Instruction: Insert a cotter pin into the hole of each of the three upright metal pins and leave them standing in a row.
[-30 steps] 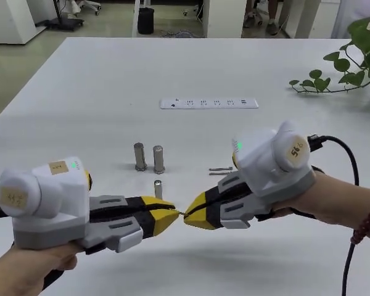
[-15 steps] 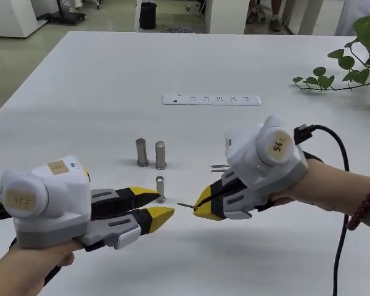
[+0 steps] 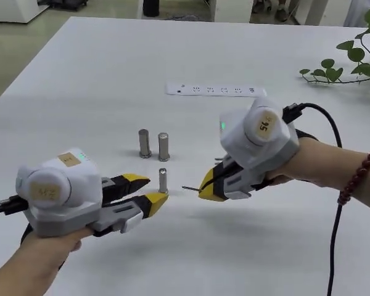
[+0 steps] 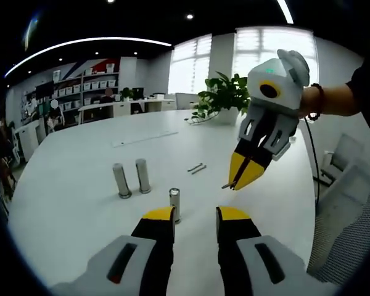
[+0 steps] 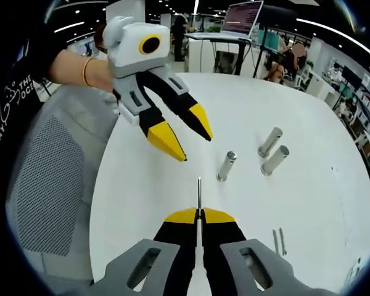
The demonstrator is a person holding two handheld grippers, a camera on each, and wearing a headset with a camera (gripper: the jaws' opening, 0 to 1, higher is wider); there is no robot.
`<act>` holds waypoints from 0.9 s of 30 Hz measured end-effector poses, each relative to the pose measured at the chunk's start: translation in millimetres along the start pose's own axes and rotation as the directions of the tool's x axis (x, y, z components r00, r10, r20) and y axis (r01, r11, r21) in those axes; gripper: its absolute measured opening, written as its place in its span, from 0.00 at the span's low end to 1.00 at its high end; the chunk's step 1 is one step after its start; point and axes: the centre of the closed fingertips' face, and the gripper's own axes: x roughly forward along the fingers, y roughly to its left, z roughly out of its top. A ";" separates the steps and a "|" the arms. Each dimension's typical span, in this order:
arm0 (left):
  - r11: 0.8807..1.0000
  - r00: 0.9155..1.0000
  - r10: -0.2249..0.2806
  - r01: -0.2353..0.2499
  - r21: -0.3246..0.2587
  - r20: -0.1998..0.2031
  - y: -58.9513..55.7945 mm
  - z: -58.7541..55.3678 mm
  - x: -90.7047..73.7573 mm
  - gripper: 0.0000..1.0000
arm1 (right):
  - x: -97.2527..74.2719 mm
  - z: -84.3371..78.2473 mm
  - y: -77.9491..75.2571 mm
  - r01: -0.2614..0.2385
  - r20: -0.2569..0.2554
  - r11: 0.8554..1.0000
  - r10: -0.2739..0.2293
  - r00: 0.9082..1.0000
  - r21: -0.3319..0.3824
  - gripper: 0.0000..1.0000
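Nearest the person, the left gripper [image 3: 153, 188] is held low over the white table [image 3: 80, 80] with its jaws spread and nothing between them. Just ahead of its tips, the nearest metal pin [image 3: 163, 180] is seen standing upright. From the opposite side, the right gripper [image 3: 205, 190] is pressed together on a cotter pin [image 3: 190, 187], whose free end is pointed at that pin with a small gap between them. Farther back, a second metal pin [image 3: 144, 142] and a third metal pin [image 3: 163, 145] are stood upright side by side. To their right, two loose cotter pins [image 4: 195, 168] are laid flat. Beyond, a power strip [image 3: 214, 90] and a leafy plant [image 3: 348, 58] are seen.
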 end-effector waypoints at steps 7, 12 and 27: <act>0.999 0.998 0.046 -0.045 0.030 -0.041 8.0 -9.4 15.2 0.23 | 6.4 -0.3 -11.2 -0.016 -0.035 1.000 0.017 0.999 0.006 0.00; 0.996 0.995 0.084 -0.083 0.028 -0.054 14.8 -12.9 24.2 0.23 | 9.8 3.0 -16.8 -0.022 -0.045 1.000 0.022 0.999 0.009 0.00; 0.990 0.988 0.141 -0.141 -0.001 -0.071 28.5 -18.4 47.4 0.17 | 25.1 4.3 -30.9 -0.046 -0.067 0.999 0.046 0.997 -0.003 0.00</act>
